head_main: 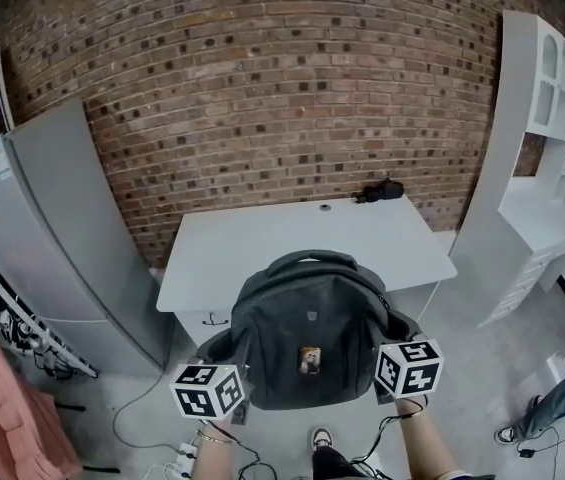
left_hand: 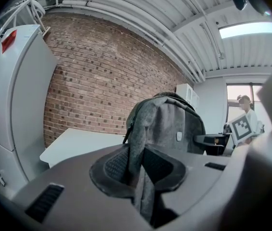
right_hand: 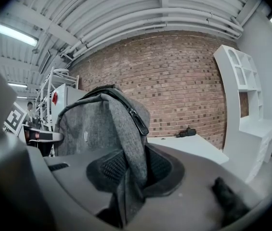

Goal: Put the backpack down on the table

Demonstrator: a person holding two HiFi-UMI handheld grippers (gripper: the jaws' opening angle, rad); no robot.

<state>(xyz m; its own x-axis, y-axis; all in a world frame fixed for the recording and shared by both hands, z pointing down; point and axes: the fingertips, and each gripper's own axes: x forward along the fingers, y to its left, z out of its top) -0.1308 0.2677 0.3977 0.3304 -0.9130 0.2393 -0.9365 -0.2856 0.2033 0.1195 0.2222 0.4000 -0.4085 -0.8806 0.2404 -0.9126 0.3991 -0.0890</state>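
Backpack [head_main: 307,328]: carry step, not set down yet, by my read.

- Brick wall [head_main: 262,88] is behind everything, with a grey cabinet [head_main: 52,238] off the table's left edge and a white shelf unit [head_main: 547,148] off its right edge.
- White table [head_main: 262,243] stands against the wall. The surface is bare across the middle and the near edge.
- The backpack is upright, front face toward the head camera, top handle up. It hangs in the air between both tongs at the table's near edge, its lower half below that edge in the head view. I can't tell whether it touches the edge.
- Left gripper [left_hand: 136,172]: jaws narrow, pinched on a fold of the bag's grey side fabric.
- Right gripper [right_hand: 133,170]: same, narrow and clamped on a fold next to the zip on the opposite side.
- A small black object [head_main: 380,190] sits at the far right corner of the table, well apart from the bag. There is a tiny round thing [head_main: 324,207] near the far edge.

Next move, as I judge it: carry the bag forward past the near edge and keep its base above the surface. Lower it onto the bare middle with both tongs level so it lands flat. Release only once the base takes the weight. Fabric pinches can slip, so go slowly.
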